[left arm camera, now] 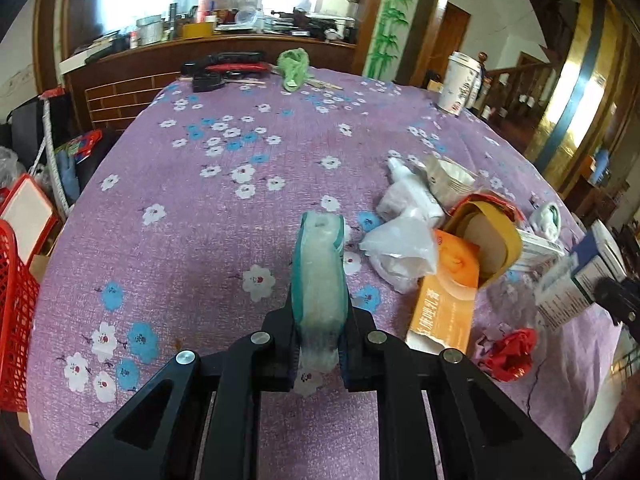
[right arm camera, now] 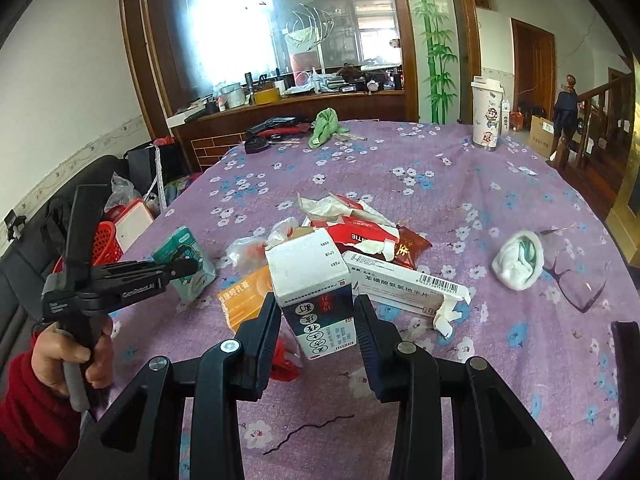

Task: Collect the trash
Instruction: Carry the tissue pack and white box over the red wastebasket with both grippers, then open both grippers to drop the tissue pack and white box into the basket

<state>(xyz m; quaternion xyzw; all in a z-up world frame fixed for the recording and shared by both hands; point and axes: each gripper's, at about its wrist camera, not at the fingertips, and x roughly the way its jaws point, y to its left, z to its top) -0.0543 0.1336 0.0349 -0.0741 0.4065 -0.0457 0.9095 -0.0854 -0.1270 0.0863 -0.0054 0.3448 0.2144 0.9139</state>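
My left gripper (left arm camera: pixel 320 336) is shut on a teal tissue pack (left arm camera: pixel 318 276), held edge-on above the purple flowered tablecloth (left arm camera: pixel 200 220); the pack also shows in the right wrist view (right arm camera: pixel 186 262). My right gripper (right arm camera: pixel 318 312) is shut on a white and dark blue medicine box (right arm camera: pixel 312 284), lifted above the trash pile. The pile holds an orange box (left arm camera: pixel 444 300), a white plastic bag (left arm camera: pixel 400 252), a tape roll (left arm camera: pixel 488 236), a red crumpled wrapper (left arm camera: pixel 508 354), a long white pill box (right arm camera: pixel 404 284) and red packaging (right arm camera: pixel 360 232).
A red basket (left arm camera: pixel 16 320) stands off the table's left edge. A white sock ball (right arm camera: pixel 518 260) and glasses (right arm camera: pixel 580 280) lie right. A tall cup (right arm camera: pixel 486 112), a green cloth (right arm camera: pixel 324 124) and dark tools (right arm camera: pixel 272 128) sit at the far edge.
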